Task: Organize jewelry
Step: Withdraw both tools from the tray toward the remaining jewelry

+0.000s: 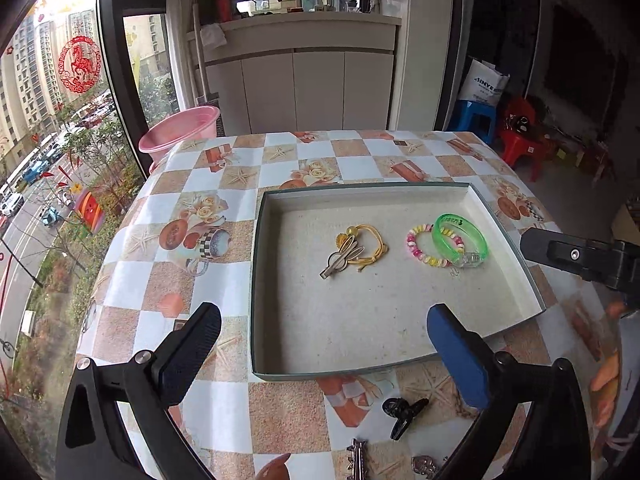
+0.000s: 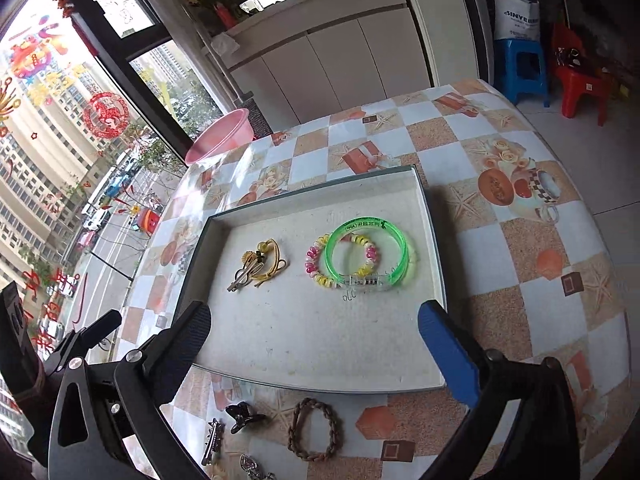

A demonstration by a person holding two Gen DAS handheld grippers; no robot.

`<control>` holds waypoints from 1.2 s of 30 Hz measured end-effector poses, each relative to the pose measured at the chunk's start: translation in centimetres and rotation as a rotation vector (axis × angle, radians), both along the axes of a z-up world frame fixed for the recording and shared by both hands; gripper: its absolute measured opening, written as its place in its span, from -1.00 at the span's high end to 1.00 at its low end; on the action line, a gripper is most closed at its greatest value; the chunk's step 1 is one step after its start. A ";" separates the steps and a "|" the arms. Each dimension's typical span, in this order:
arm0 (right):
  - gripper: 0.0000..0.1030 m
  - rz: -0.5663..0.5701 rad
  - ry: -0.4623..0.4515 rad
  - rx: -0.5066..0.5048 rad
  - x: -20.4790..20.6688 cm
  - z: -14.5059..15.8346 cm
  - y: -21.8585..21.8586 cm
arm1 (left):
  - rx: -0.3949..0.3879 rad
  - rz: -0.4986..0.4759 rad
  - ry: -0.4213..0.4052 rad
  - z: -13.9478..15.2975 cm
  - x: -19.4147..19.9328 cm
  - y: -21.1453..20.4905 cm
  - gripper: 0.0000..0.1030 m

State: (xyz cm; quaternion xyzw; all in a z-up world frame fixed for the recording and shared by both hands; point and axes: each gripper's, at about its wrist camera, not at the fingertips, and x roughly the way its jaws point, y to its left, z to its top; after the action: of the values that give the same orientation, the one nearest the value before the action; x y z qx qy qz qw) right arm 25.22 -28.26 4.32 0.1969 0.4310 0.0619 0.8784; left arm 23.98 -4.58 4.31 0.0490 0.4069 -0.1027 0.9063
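A shallow grey tray (image 1: 276, 288) (image 2: 320, 352) lies on the table. In it are a yellow cord piece with a metal clip (image 1: 356, 250) (image 2: 260, 264), a pink-and-yellow bead bracelet (image 1: 424, 246) (image 2: 320, 268) and a green clear bangle (image 1: 460, 240) (image 2: 370, 254). In front of the tray lie a black claw clip (image 1: 402, 414) (image 2: 242, 416), a metal hair clip (image 1: 357, 460) (image 2: 212, 442) and a brown braided bracelet (image 2: 316, 428). My left gripper (image 1: 324, 356) is open and empty above the tray's near edge. My right gripper (image 2: 316, 348) is open and empty over the tray's near part.
The table has a checkered patterned cloth (image 1: 224, 264). A small silver ornament (image 1: 424, 466) (image 2: 250, 466) lies at the near edge. A pink basin (image 1: 180, 128) stands beyond the table's far left corner. Blue and red stools (image 2: 520, 68) stand on the floor at the right.
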 end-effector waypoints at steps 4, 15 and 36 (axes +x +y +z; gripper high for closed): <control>-1.00 0.025 0.006 -0.041 -2.0 0.7 1.0 | 0.023 0.014 -0.018 -0.3 -2.8 1.0 -1.00; -1.00 0.043 -0.023 -0.124 -7.7 2.2 2.7 | -0.002 0.029 -0.015 -1.3 -8.2 4.2 -1.00; -1.00 0.191 0.044 -0.245 -13.7 -2.4 6.7 | -0.037 0.038 0.131 -7.4 -9.7 5.5 -1.00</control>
State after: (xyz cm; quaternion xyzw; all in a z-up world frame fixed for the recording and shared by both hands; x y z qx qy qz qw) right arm 11.48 -21.60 1.93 0.0476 0.4714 0.0876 0.8763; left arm 14.30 0.92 -3.06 0.0175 0.4644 -0.0961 0.8802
